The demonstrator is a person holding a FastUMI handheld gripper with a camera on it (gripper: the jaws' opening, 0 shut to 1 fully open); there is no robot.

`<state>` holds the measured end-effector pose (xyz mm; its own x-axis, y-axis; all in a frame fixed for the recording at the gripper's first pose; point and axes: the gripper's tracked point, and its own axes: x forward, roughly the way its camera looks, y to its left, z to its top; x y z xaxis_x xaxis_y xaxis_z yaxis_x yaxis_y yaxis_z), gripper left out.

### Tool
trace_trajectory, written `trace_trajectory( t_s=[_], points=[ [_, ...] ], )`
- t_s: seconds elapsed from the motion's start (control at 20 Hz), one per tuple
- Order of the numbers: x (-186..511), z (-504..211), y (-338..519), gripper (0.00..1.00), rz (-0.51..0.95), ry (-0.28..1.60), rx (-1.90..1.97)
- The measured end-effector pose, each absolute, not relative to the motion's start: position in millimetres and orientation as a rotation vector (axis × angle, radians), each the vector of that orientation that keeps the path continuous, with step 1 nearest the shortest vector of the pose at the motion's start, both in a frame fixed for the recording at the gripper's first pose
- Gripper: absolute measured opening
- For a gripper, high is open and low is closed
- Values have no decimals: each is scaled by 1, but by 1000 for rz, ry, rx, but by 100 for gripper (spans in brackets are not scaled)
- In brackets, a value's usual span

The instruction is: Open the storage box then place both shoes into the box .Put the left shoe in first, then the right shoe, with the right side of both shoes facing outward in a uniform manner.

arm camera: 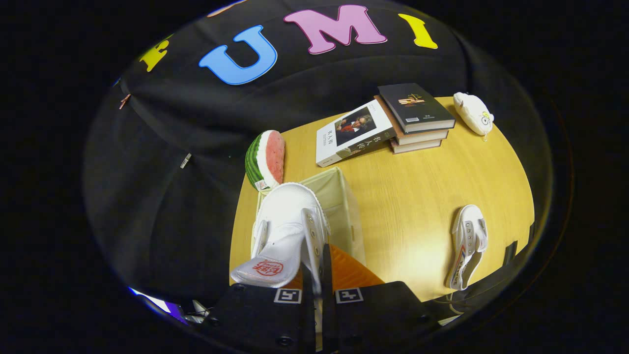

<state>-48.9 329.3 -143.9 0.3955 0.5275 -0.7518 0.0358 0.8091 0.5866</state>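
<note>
My gripper is shut on a white canvas shoe, its fingers pinching the shoe's side wall by the eyelets. The shoe hangs toe-forward above the open beige fabric storage box, which stands just ahead of the fingers on the wooden table. The shoe's tongue with a red logo points back toward me. The second white shoe lies on the table to the right of the fingers, sole edge with red and blue stripes facing out. The held shoe hides much of the box's inside.
A watermelon-slice toy sits beyond the box on its left. Past the box a white book leans on a stack of dark books. A small white plush toy lies at the far right corner.
</note>
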Motion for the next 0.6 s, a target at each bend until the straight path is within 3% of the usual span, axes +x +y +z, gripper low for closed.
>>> trace_trajectory(
  t_s=[0.5, 0.55, 0.6],
  points=[
    [-14, -182, 407, 11, 274, 1280, 579],
    [-17, -179, 420, 15, 317, 1305, 615],
    [-21, -171, 432, 29, 361, 1327, 656]
  ],
)
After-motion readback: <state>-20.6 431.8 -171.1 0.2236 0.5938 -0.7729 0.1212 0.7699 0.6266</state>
